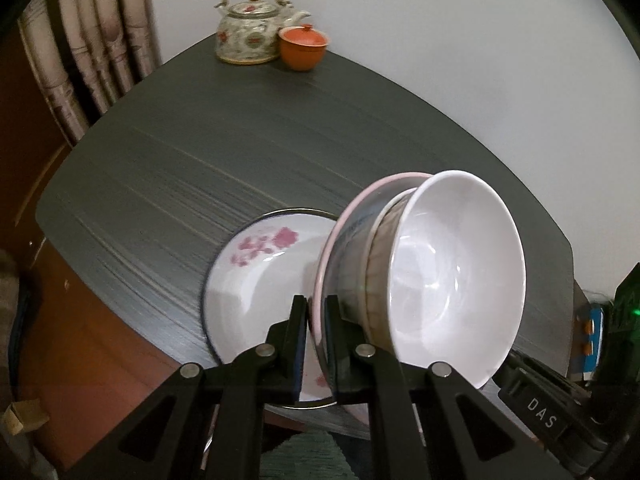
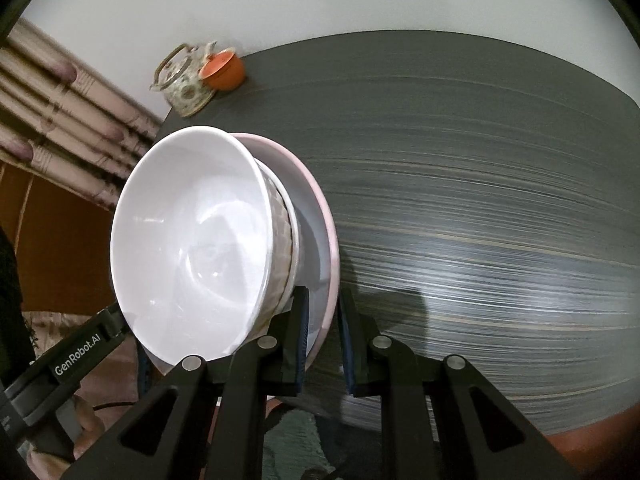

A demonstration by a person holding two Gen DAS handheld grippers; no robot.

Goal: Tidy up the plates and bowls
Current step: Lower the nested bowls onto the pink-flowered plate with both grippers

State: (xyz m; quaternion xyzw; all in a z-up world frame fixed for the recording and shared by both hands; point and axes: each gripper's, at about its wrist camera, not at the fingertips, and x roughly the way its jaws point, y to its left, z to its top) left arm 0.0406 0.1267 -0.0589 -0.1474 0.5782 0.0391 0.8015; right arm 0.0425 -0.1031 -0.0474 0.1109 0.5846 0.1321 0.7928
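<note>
Two plates point(image 1: 340, 248), two bowls point(image 1: 456, 276), two claws point(image 1: 316, 332)

Indoor light, moderate, dim toward the margins; both fisheye views end in a black circular vignette. Strong barrel distortion: the table point(image 2: 480, 200) edge bows into an arc. Soft glare patches sit inside the white bowl point(image 1: 452, 280), right of the left gripper's fingers point(image 1: 298, 320), and again in the right view. A dark shadow falls on the tabletop just ahead of the right gripper's fingers point(image 2: 348, 320). Wood grain smears into streaks, motion blur. Curtain point(image 1: 92, 40) far left is blurred. Teapot point(image 1: 248, 28) far ahead stays fairly sharp.
</note>
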